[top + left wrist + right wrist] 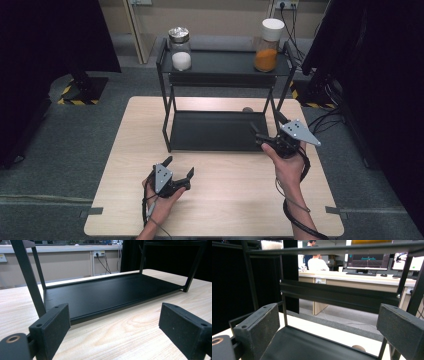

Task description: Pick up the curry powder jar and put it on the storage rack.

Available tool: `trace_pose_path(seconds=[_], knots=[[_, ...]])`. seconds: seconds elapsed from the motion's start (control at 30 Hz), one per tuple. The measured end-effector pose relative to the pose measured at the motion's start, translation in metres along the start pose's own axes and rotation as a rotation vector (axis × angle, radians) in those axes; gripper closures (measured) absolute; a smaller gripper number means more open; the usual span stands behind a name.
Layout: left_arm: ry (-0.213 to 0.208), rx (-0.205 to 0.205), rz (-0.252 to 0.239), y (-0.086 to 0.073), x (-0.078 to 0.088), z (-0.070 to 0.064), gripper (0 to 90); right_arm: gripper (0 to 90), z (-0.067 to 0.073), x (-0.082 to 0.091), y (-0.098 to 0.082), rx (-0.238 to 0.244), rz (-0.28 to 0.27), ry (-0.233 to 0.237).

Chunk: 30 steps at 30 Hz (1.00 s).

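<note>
Item, black two-tier rack [220, 131] at the table's far middle, long axis left to right, straight ahead of my right gripper [270, 129], which is nearer and raised at its lower shelf's right end, jaws released; my left gripper [176, 173] rests low, well short, jaws likewise spread and empty.

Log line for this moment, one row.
left gripper: open, empty | right gripper: open, at rack lower shelf | jars on top
</note>
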State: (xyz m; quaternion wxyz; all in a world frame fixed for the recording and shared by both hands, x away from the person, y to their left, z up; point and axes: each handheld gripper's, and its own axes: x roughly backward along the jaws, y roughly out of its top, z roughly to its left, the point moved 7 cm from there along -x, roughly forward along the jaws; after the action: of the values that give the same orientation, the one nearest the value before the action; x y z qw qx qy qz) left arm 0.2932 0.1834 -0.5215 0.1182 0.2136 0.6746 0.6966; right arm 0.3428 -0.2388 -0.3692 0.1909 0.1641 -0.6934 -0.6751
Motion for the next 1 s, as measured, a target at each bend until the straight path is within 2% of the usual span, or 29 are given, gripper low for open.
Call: trace_pose_path(seconds=[1.0], knots=[[0.000, 0.000, -0.002, 0.000, 0.000, 0.000, 9.6, 4.9, 0.004, 0.030, -0.062, -0.010, 0.080, 0.010]])
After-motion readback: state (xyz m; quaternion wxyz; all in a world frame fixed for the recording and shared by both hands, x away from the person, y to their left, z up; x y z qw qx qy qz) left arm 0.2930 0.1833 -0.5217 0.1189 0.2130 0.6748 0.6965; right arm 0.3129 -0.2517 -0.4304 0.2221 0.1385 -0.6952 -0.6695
